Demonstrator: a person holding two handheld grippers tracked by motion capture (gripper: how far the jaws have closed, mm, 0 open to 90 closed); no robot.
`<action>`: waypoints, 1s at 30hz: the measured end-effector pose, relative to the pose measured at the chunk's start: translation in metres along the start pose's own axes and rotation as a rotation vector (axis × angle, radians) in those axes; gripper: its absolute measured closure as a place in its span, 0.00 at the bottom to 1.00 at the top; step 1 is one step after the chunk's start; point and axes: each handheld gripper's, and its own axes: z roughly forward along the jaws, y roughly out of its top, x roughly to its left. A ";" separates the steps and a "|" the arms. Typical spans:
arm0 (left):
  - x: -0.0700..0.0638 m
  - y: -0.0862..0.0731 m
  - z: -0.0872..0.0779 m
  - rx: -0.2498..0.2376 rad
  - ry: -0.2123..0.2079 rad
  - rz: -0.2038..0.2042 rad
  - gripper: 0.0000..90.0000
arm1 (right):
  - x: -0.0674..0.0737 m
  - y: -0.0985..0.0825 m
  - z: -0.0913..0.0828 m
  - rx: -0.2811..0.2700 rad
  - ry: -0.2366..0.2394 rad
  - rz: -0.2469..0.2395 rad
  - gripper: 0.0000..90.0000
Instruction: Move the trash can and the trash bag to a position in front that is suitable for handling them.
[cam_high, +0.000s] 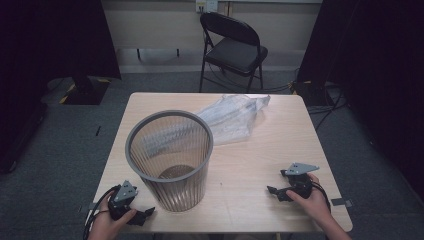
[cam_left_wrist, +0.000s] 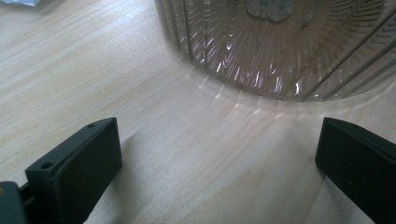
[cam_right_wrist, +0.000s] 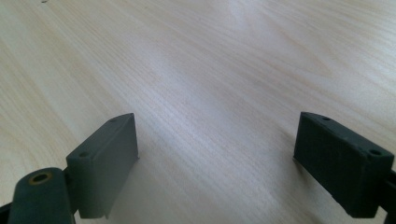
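Ribbed translucent wastebasket is standing upright; I'm resting my left hand-held gripper at its seven o'clock, jaws gaping, empty.

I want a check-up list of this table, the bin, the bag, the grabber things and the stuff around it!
Surface: pale wooden table, bare where it shows.
Job's things: upright grey ribbed bin; crumpled clear plastic bag lying flat behind it.
Clutter: nothing seen.
Grippers: left gripper beside the bin's base, fingers apart, empty; right gripper at the near right, fingers apart, empty.
Cables: black cable trailing from the left gripper; more on the floor.
Surroundings: black folding chair, grey carpet, dark curtains.
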 end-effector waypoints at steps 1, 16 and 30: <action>0.000 0.000 0.000 0.000 0.000 0.000 0.00 | 0.000 0.001 0.000 0.008 -0.001 -0.002 0.14; 0.000 0.000 0.000 0.003 0.002 -0.002 0.00 | -0.013 0.070 0.044 0.044 0.014 0.004 0.22; 0.000 0.000 0.000 0.003 0.003 -0.001 0.00 | -0.027 0.147 0.092 0.006 -0.033 0.012 0.30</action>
